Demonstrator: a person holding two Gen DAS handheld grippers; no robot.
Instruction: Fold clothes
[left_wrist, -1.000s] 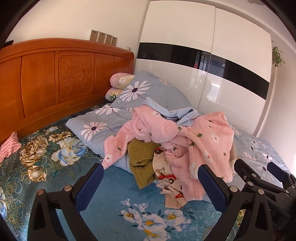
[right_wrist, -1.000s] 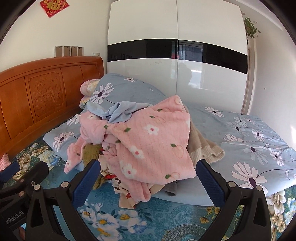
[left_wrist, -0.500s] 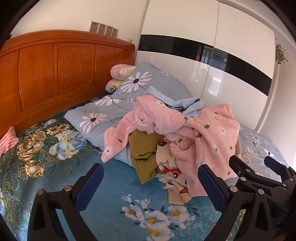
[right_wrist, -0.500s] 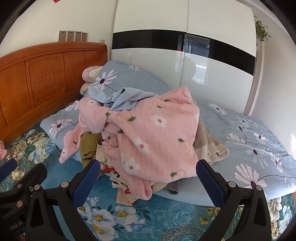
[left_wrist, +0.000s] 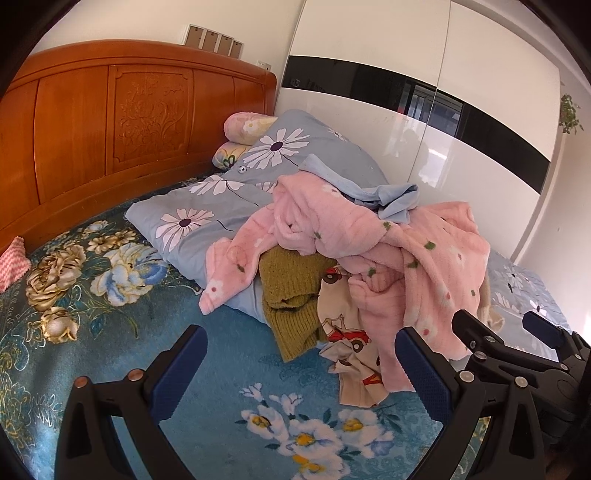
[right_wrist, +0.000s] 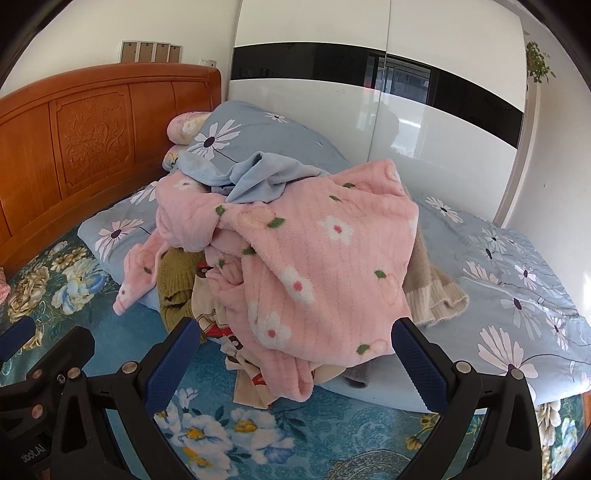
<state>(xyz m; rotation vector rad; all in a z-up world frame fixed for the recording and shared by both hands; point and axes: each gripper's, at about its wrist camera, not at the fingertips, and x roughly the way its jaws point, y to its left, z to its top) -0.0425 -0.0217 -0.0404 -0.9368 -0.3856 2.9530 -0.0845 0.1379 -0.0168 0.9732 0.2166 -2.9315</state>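
Clothes (right_wrist: 295, 258) lie heaped on the bed (left_wrist: 229, 362) against the quilt (right_wrist: 517, 295), both grippers (left_wrist: 301, 363) (right_wrist: 291, 354) spread empty, so grabbing the tangled pink top may drag others along.

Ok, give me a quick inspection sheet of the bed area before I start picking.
Surface: bed with blue floral bedspread, bare in front of the pile.
Job's things: unfolded heap; pink floral fleece on top, light blue garment at the crest, olive knit, cartoon-car print cloth, beige knit on the far side.
Clutter: daisy-print duvet under the pile, pillows by the headboard, small pink cloth.
Grippers: left gripper and right gripper both open, holding nothing, short of the pile.
Cables: nothing seen.
Surroundings: white wardrobe, hanging plant.
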